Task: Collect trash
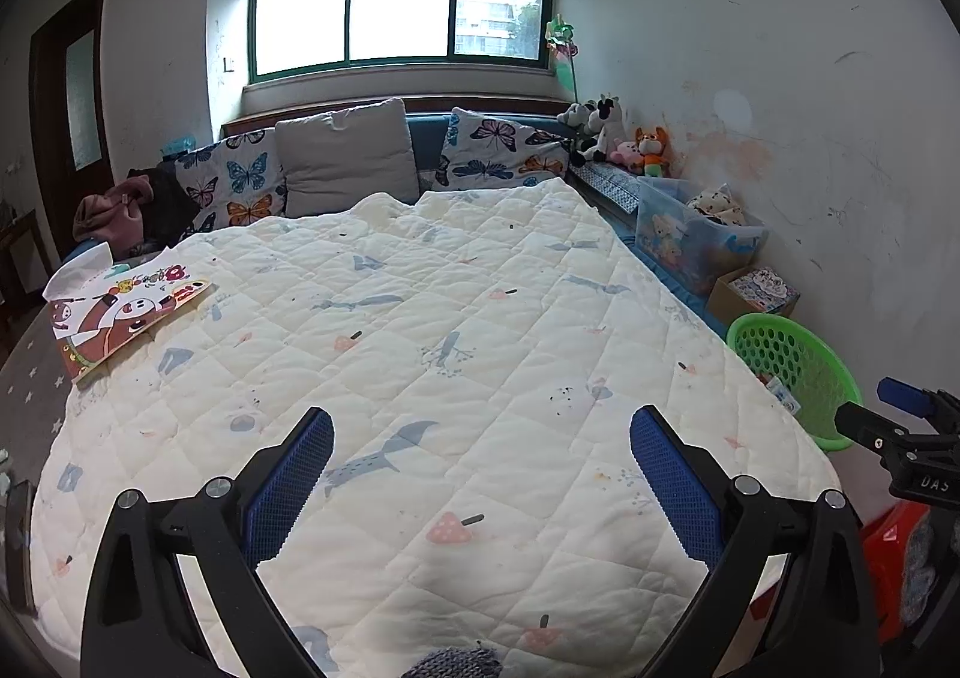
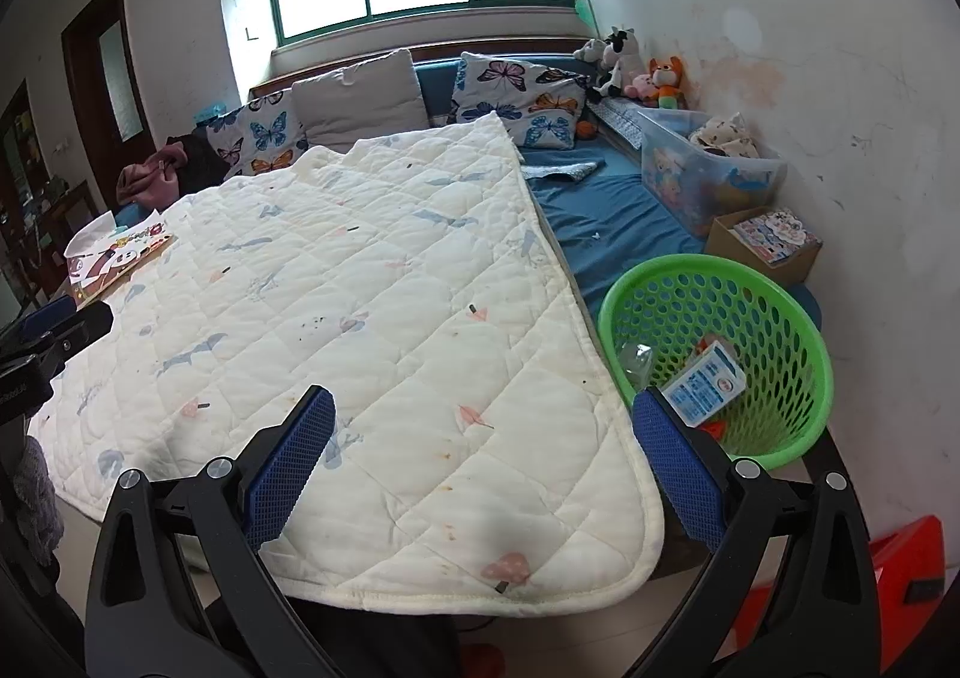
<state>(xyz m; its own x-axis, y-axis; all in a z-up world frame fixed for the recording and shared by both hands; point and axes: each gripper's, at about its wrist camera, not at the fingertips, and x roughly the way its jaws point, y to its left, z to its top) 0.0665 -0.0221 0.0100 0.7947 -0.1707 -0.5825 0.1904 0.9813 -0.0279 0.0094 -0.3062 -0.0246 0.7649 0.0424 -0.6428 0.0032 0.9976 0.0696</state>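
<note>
A green perforated basket (image 2: 720,282) stands on the bed's right side beside a cream quilt (image 2: 360,288). Inside it lie a blue-and-white carton (image 2: 708,381), a clear plastic bottle (image 2: 636,363) and a small red scrap (image 2: 714,429). My right gripper (image 2: 483,432) is open over the quilt's near corner, its right finger just left of the basket. In the left wrist view my left gripper (image 1: 480,450) is open above the quilt (image 1: 420,318) with nothing between its fingers. The basket (image 1: 792,372) shows at the right edge, with the right gripper's tip (image 1: 900,420) beside it.
A cartoon picture book with white paper (image 1: 120,318) lies at the quilt's left edge. Butterfly pillows (image 1: 504,147), a grey cushion (image 1: 348,156), plush toys (image 1: 618,138), a clear storage bin (image 2: 708,168) and a cardboard box (image 2: 768,240) line the headboard and wall. A red object (image 2: 900,570) sits low right.
</note>
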